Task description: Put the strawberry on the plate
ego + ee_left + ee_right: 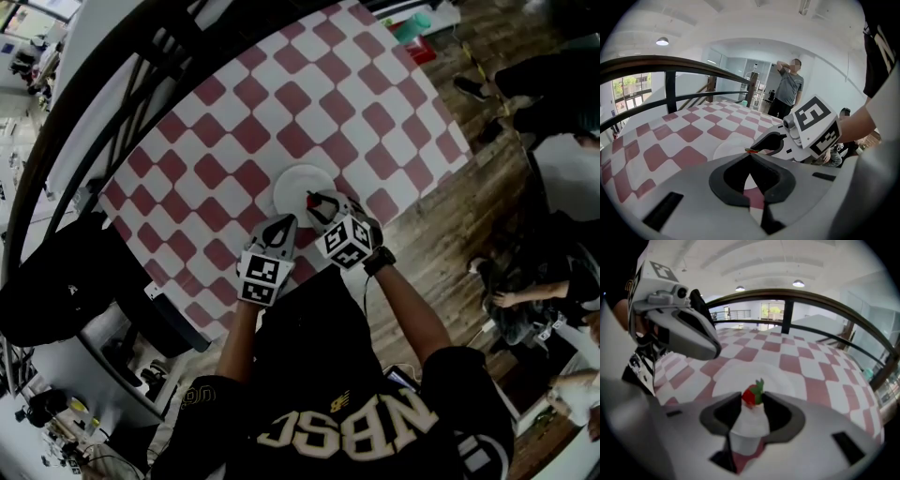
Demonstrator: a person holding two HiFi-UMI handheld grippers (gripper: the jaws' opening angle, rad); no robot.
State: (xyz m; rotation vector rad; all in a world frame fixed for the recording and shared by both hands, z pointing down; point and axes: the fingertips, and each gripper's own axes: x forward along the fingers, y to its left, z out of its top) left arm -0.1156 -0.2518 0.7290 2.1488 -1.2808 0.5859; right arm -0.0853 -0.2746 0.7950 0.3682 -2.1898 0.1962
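A small red strawberry (751,395) with a green top sits pinched between the tips of my right gripper (753,398), which is shut on it. It hangs just over the near edge of the white plate (736,375) on the checked tablecloth. In the head view the strawberry (310,201) and right gripper (314,202) are at the plate's (295,180) near right rim. My left gripper (284,223) hovers beside it at the plate's near edge, jaws shut and empty (750,157). The left gripper view shows the right gripper (753,150) over the plate (727,149).
The table has a red-and-white checked cloth (253,131) and a dark curved railing (112,103) along its far left side. People stand and sit on the wooden floor (450,206) to the right. A person (787,89) stands beyond the table.
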